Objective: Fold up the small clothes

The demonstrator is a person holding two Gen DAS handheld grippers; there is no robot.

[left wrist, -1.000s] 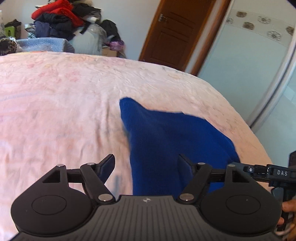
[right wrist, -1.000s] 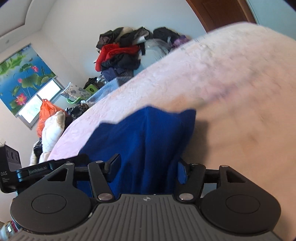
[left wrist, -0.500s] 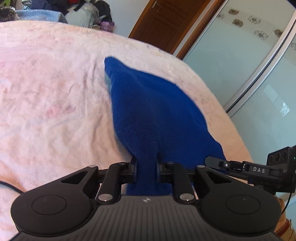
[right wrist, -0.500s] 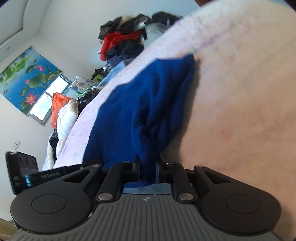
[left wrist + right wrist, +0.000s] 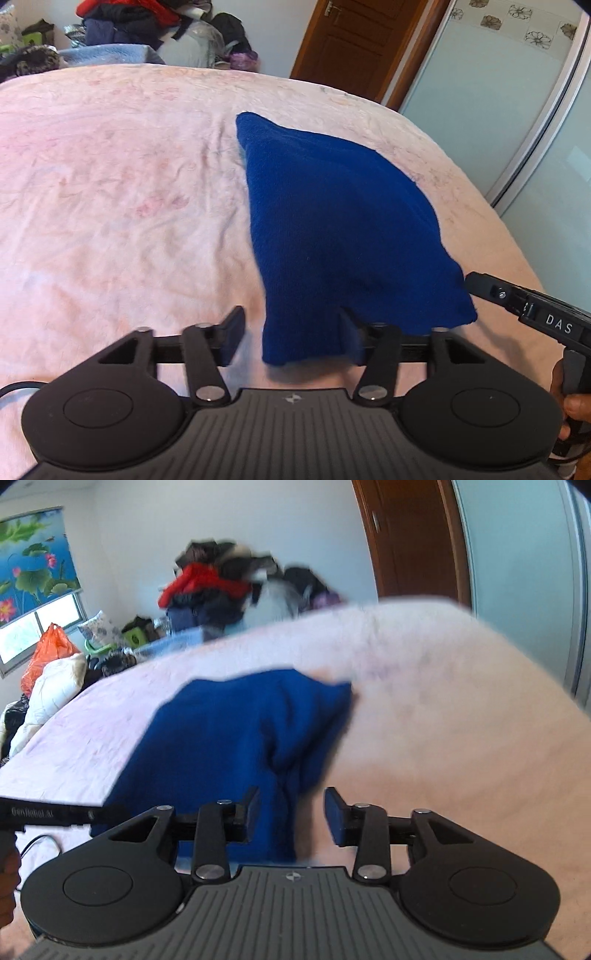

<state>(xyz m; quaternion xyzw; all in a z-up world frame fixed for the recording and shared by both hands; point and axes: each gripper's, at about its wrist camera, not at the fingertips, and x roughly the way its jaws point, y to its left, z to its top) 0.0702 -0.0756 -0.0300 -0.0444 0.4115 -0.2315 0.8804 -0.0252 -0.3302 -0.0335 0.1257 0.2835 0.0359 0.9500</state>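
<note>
A dark blue knitted garment [image 5: 332,221] lies on the pink bedspread [image 5: 110,184], folded into a rough triangle. My left gripper [image 5: 291,332] is open, and the garment's near corner lies between its fingers. In the right wrist view the same garment [image 5: 229,731] lies bunched ahead. My right gripper [image 5: 291,812] is open, with the garment's near edge between its fingers, closer to the left finger. The right gripper's body shows at the right edge of the left wrist view [image 5: 535,314].
A heap of clothes [image 5: 221,587] is piled beyond the bed's far side. A brown door [image 5: 347,40] and frosted sliding panels [image 5: 498,110] stand to the right. Pillows and an orange bag [image 5: 48,650] lie at the left, under a window.
Half a second ago both grippers were shut on the garment's near edge. Both have opened and let the blue garment go; it rests on the bed.
</note>
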